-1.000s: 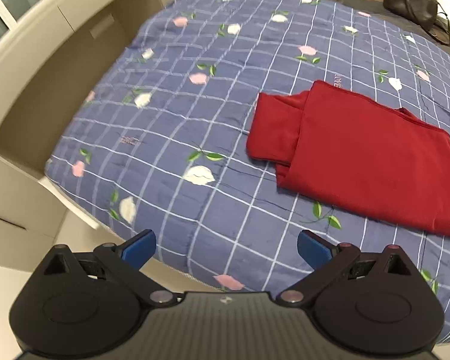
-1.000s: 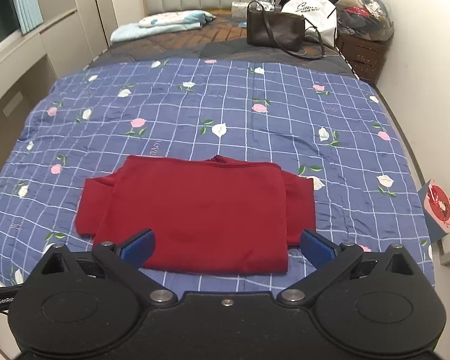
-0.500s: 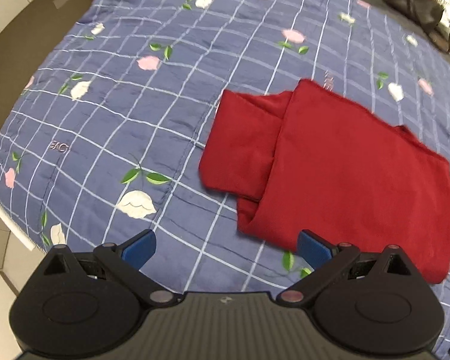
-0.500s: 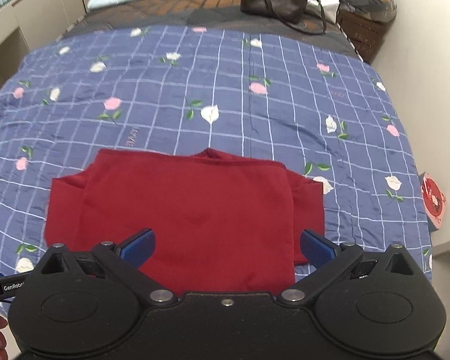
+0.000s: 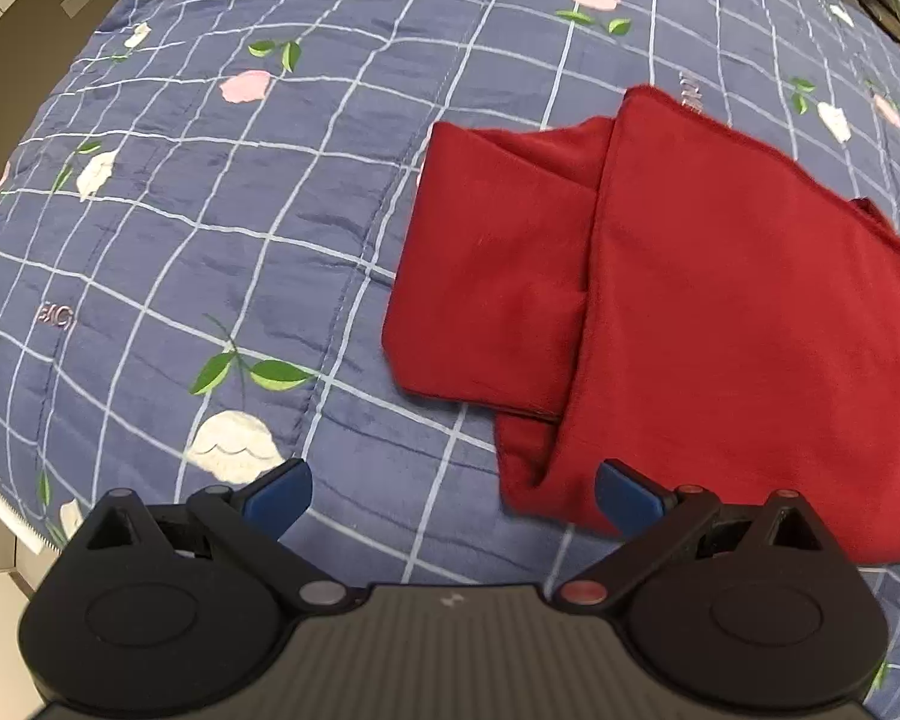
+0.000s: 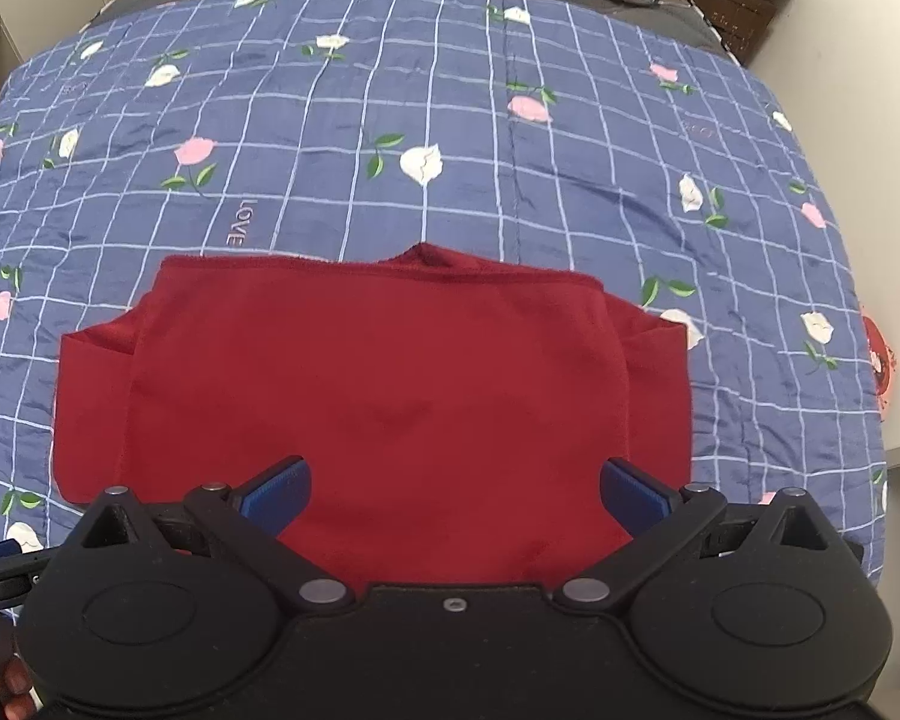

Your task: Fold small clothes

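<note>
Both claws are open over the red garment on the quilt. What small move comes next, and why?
Probably lower the left claw onto the red garment's near left corner and close: that corner lies just ahead of its right finger, the sleeve flap sticks out unfolded, and neither claw holds cloth.

From my seat both feeds are evenly and softly lit, bright enough indoors, with no hard shadows anywhere; I cannot tell where the light comes from. The blue quilt (image 6: 510,168) carries a faint sheen along its creases. Fisheye bending is strong: its grid lines bow outward and the corners go dark. The red garment (image 5: 720,312) looks slightly soft in the left wrist view, its far edge smeared, and only thin shadows sit under its folds. Each black gripper body reads crisp, with little surface detail.
</note>
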A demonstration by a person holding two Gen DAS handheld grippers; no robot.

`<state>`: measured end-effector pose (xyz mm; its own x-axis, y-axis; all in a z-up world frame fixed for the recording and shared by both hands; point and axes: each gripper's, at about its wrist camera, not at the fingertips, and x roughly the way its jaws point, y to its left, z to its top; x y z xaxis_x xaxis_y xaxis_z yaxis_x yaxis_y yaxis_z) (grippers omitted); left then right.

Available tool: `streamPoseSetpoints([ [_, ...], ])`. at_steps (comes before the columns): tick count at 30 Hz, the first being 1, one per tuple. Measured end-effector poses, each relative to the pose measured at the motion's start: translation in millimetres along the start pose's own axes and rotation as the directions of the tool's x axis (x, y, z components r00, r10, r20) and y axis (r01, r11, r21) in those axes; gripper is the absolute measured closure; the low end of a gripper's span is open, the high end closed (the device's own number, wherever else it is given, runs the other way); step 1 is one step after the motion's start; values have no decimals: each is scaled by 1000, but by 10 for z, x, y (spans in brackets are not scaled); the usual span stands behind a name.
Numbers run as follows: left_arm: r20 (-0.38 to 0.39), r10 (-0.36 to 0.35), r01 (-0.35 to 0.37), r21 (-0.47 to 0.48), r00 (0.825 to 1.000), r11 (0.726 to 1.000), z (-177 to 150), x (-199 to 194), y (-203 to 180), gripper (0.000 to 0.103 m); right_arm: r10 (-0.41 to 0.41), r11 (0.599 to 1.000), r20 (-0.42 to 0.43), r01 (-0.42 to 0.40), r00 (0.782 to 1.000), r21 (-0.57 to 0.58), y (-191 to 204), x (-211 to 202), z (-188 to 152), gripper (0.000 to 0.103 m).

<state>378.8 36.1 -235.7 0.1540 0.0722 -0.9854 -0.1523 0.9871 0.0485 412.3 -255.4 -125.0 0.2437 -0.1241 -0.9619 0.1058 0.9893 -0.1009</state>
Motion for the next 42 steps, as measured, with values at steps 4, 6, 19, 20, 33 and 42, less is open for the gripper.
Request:
streamPoseSetpoints([
  [4, 3, -13, 14, -8, 1000, 1000, 21, 138, 16, 1, 5, 1000, -21, -5, 1000, -3, 34, 133, -8, 1],
  [6, 7, -29, 29, -18, 1000, 999, 33, 189, 25, 1, 6, 1000, -33, -7, 999, -7, 49, 216, -7, 1],
  [19, 10, -102, 103, -57, 995, 993, 128, 389, 23, 1, 32, 998, -94, -37, 995, -57, 164, 858, 71, 1],
  [20, 5, -105, 106, -58, 994, 993, 140, 413, 14, 1, 40, 997, -96, -46, 995, -61, 170, 916, 76, 1],
  [33, -17, -116, 114, -83, 993, 990, 189, 585, -14, 0, 42, 986, -133, -63, 990, -157, 259, 1552, 9, 1],
  [42, -21, -111, 108, -95, 994, 990, 183, 599, -22, 0, 78, 988, -128, -94, 989, -122, 172, 1761, -117, 0],
])
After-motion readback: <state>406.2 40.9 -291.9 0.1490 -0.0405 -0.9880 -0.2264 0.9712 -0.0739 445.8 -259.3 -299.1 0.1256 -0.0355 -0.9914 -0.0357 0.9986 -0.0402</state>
